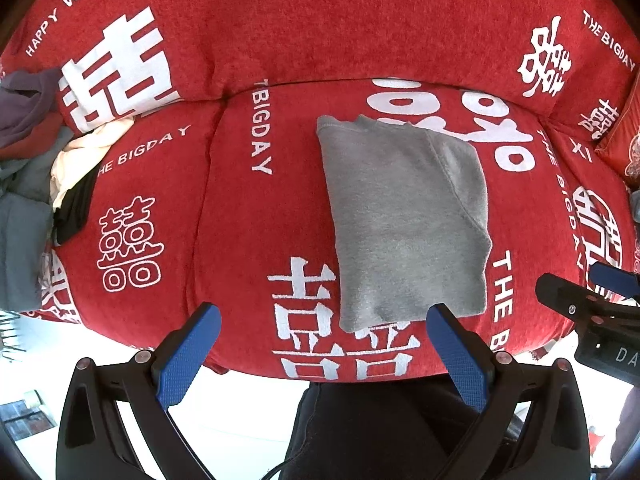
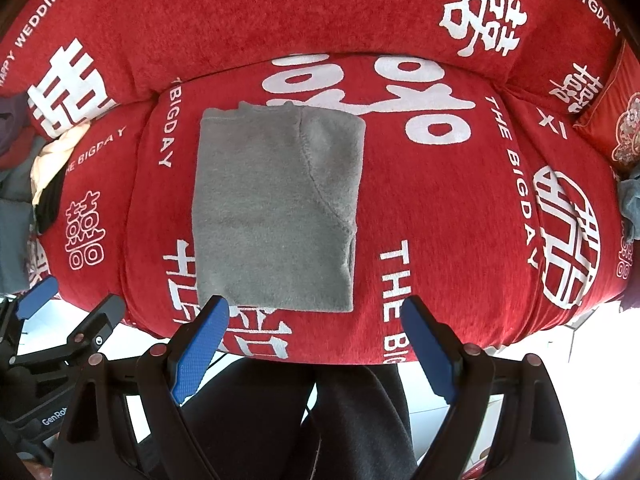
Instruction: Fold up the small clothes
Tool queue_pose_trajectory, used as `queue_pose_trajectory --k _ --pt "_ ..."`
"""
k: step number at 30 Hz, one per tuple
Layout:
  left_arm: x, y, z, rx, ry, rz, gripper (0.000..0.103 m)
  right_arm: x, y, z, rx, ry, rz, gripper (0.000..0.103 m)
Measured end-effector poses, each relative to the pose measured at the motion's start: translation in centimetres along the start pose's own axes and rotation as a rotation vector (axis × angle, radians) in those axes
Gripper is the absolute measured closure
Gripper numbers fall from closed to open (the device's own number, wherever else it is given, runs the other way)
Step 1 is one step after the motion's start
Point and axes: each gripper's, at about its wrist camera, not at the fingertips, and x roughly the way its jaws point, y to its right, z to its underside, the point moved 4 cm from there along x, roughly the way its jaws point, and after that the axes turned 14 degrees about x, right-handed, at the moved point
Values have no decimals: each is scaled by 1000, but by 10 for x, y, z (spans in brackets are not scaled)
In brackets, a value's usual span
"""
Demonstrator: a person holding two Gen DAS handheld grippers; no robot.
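Left tool [image 1: 324, 322], right tool [image 2: 316, 316]: both wide, empty. Grey garment [image 2: 276, 208] part-folded on sofa [image 2: 440, 208]. Next: grasp near hem, fold again.

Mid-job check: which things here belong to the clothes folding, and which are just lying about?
Job:
- grey fleece garment, folded flat on the seat
- pile of unfolded clothes at the seat's left end
- left gripper, open, empty
- right gripper, open, empty

Lying about:
- red sofa cover with white lettering
- red embroidered cushion at the right end
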Motion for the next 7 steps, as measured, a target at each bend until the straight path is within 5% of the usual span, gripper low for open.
queue_pose_trajectory --k 7 --pt "0 2 -3 16 12 -14 0 2 -2 0 -7 0 2 13"
